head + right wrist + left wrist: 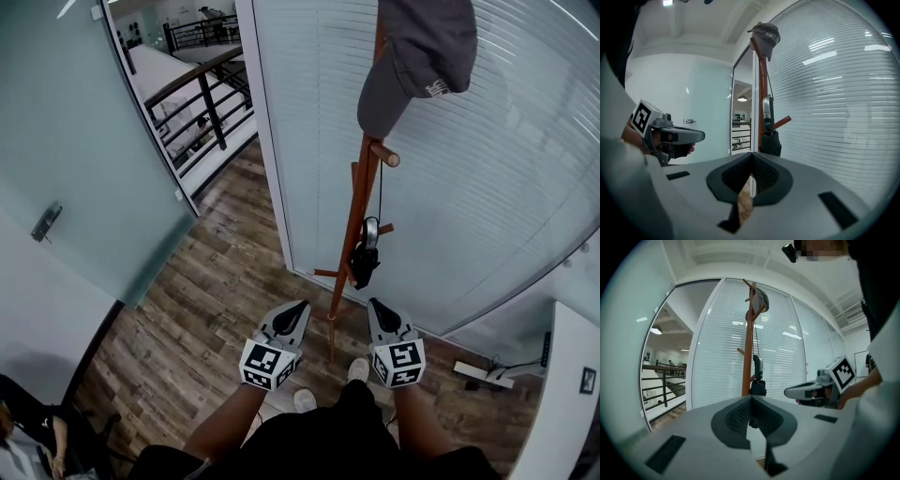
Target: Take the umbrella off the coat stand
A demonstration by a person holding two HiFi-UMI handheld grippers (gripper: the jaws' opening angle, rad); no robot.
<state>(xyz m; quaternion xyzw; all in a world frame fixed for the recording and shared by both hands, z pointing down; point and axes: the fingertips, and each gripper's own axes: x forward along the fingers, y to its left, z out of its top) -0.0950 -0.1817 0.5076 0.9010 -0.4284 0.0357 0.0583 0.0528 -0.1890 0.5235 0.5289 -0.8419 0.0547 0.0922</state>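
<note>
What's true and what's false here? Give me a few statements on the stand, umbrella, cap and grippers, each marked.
1. The umbrella hangs on the stand. True.
2. The cap lies on the floor. False: it sits on top of the stand.
3. The left gripper and right gripper are both shut and empty. True.
4. The umbrella is open. False: it is folded.
</note>
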